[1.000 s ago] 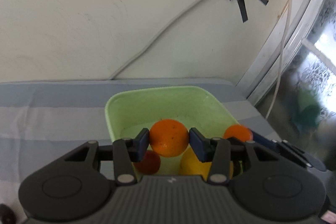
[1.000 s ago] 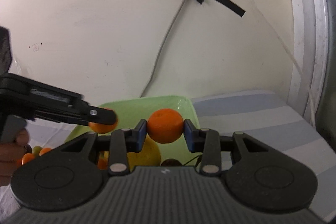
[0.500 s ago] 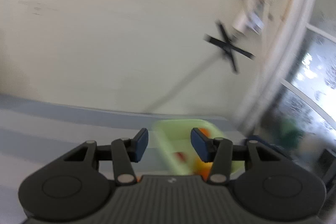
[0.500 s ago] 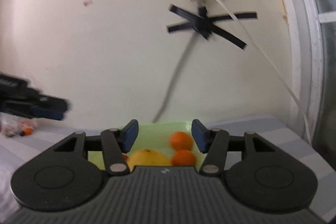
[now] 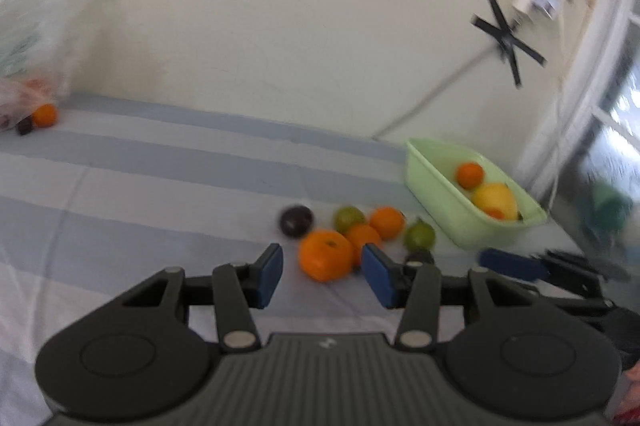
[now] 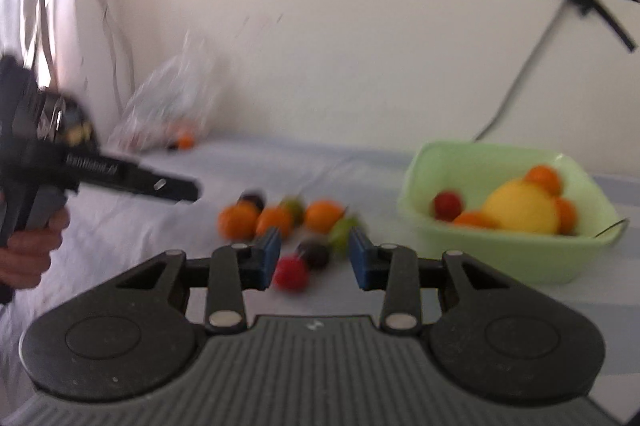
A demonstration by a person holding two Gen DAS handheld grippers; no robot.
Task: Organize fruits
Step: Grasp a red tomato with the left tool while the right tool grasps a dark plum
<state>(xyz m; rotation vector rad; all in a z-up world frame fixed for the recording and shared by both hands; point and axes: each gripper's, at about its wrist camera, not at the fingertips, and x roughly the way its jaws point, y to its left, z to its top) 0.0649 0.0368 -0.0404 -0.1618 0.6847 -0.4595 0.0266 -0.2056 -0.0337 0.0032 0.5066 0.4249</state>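
A striped cloth (image 5: 120, 186) covers the counter across the middle of both views. The green tub (image 5: 444, 186) sits at right of centre in the left wrist view and at right in the right wrist view (image 6: 500, 258), holding a large yellow fruit (image 6: 520, 206), small oranges and a red fruit (image 6: 447, 204). A clear plastic bag (image 5: 28, 38) lies at the far left edge. The left tongs (image 5: 322, 272) fill the lower centre, spread wide and holding nothing; a big orange (image 5: 325, 255) lies on the cloth in line with the gap. The right tongs (image 6: 313, 258) likewise stand wide apart and hold nothing. Loose fruit clusters at mid-frame: oranges, two green fruits, a dark plum (image 5: 296, 221) and a red berry (image 6: 290, 272).
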